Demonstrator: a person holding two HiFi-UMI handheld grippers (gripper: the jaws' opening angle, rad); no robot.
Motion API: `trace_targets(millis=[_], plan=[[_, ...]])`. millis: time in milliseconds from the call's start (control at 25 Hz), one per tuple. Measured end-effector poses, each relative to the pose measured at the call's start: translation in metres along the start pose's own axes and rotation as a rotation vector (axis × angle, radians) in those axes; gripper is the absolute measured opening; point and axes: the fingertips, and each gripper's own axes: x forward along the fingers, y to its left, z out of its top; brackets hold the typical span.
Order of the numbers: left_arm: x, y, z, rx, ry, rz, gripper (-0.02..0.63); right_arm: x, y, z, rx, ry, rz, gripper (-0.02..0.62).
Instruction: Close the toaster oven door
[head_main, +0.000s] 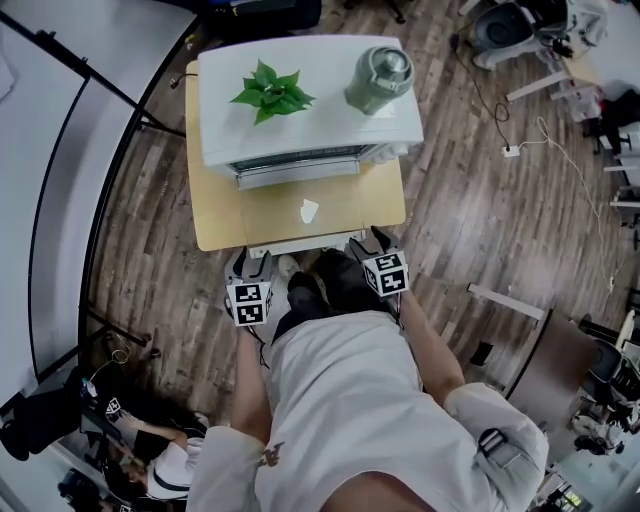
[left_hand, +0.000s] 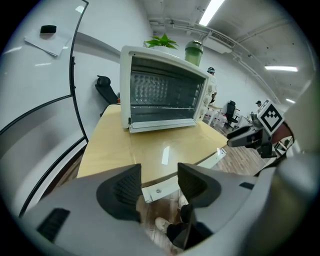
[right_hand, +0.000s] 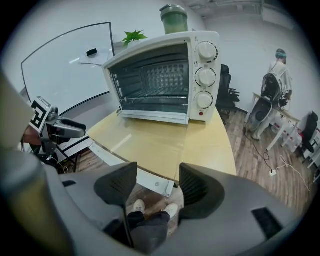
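While left tool (left_hand: 159, 187) and right tool (right_hand: 157, 187) gape empty, the toaster oven door (right_hand: 155, 117) lies open.

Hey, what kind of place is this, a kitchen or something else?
Probably an office or lab workspace, not a kitchen. A whiteboard stands beside the table, an office chair sits behind it, and the toaster oven rests on that plain table rather than a counter.
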Motion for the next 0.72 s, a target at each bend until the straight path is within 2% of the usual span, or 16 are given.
trace_targets(millis=[520,720], plan=[[0.028,0.005,-0.032,-0.118,0.095,0.017,0.284,0.027,-0.011,-0.037,0.11,0.09,0.073,0.291],[0.033,0.009,-0.043,-0.184,0.132,0.015,0.302,0.031,-0.005,-0.041,0.113,0.098,0.096,0.295]])
